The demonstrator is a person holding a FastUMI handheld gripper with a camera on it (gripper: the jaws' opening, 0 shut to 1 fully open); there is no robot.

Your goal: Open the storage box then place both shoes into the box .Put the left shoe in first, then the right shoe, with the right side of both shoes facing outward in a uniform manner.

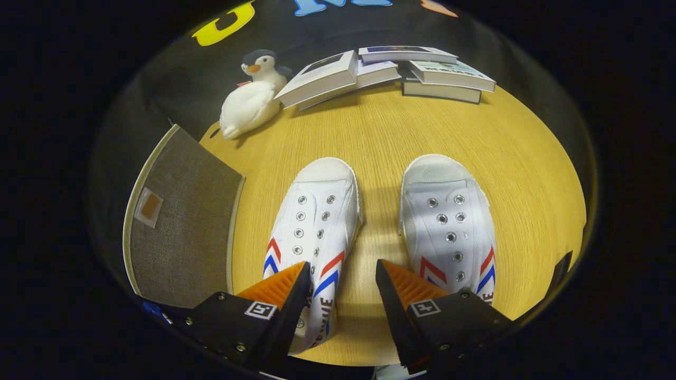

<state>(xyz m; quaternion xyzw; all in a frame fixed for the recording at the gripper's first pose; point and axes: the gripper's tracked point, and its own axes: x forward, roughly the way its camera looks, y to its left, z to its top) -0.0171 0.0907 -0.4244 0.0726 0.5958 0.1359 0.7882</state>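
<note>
Pale wooden tabletop (401,137) inside a dark-walled booth carries everything seen from the gripper view: a stack of books (391,71) and a plush penguin (253,97) sit at the far edge, well clear of the work. Two white canvas shoes stand side by side, toes pointing away, the left shoe (317,221) and the right shoe (449,221) slightly apart, apparently laid out so either can be taken from the heel end. Beside the left shoe, a grey fabric storage box (179,221) shows a flat panel that looks like its lid; whether it is open cannot be told. The gripper (343,279) hangs above the heels with its fingers spread wide, holding nothing, the bare table between them, one fingertip overlapping each shoe.
</note>
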